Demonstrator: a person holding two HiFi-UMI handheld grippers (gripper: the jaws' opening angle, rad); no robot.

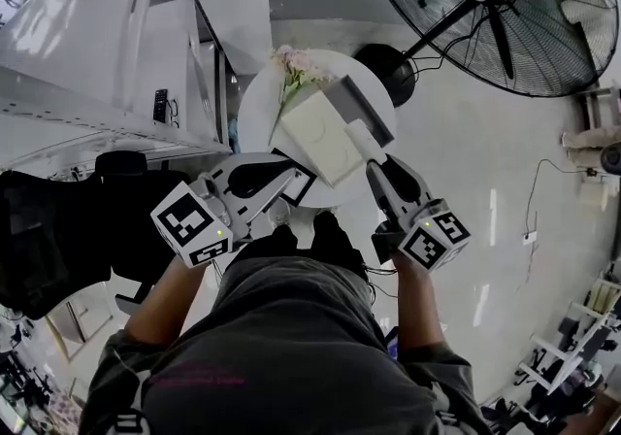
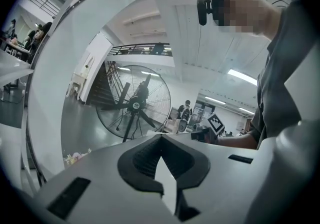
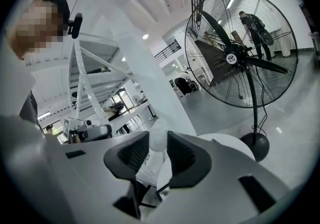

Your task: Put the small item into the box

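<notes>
Jaws: right gripper (image 3: 157,142) grasps small white item (image 3: 158,136); left gripper (image 2: 161,138) clenched, empty | box (image 1: 315,137) on round table (image 1: 256,109)

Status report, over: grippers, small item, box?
Left gripper jaws shut, empty. Right gripper shut on small white item, next to white box. Nothing in the way seen.

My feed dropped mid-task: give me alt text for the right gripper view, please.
The right tongs pinch a small white item between their dark pads, with a round white table just beyond. Behind stands a large black pedestal fan on a glossy floor.
</notes>
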